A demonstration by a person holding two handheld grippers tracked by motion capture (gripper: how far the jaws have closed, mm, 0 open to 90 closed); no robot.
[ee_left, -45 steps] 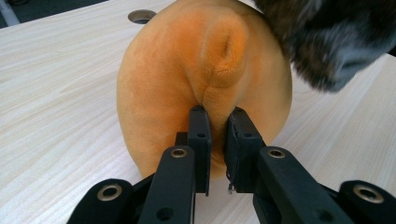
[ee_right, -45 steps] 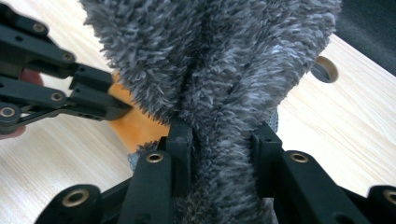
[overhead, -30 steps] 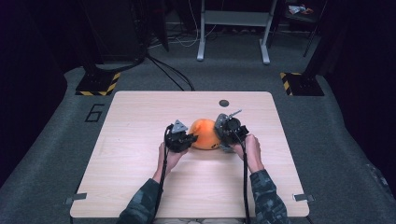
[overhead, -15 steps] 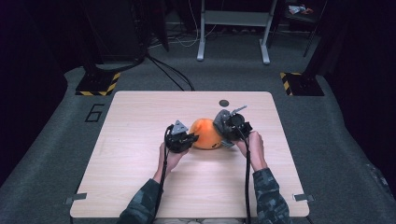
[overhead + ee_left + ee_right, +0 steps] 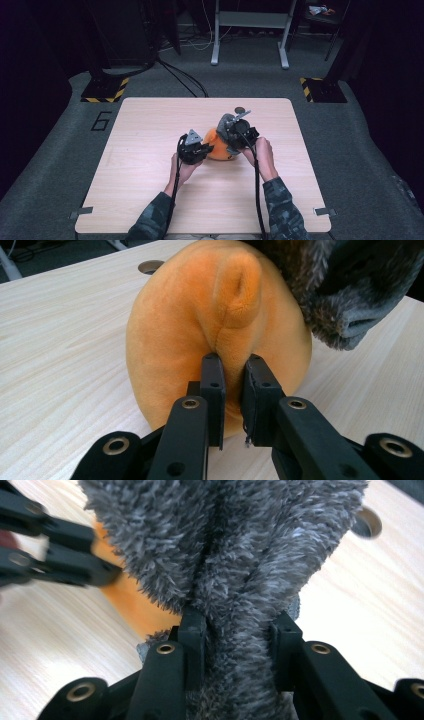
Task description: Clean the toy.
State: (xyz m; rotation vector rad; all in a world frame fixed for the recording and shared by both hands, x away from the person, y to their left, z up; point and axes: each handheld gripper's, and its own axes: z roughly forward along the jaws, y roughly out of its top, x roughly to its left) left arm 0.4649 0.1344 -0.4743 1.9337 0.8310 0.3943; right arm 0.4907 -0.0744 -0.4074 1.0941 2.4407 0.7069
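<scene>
An orange plush toy lies mid-table between my two grippers. In the left gripper view the orange plush is round with a stubby nub, and my left gripper is shut on a fold of its fabric low down. A grey furry piece hangs over the toy's far right side. In the right gripper view that grey fur is bunched between the pads of my right gripper, which is shut on it. My left gripper sits left of the toy, my right gripper above its right side.
The pale wooden table has a small round hole near its far edge, just behind the right gripper. Dark carpet surrounds the table, with yellow-black striped bases and a white stand beyond.
My right gripper has risen and shifted a little left and away with the grey fur, covering more of the orange toy. The left gripper has stayed put.
</scene>
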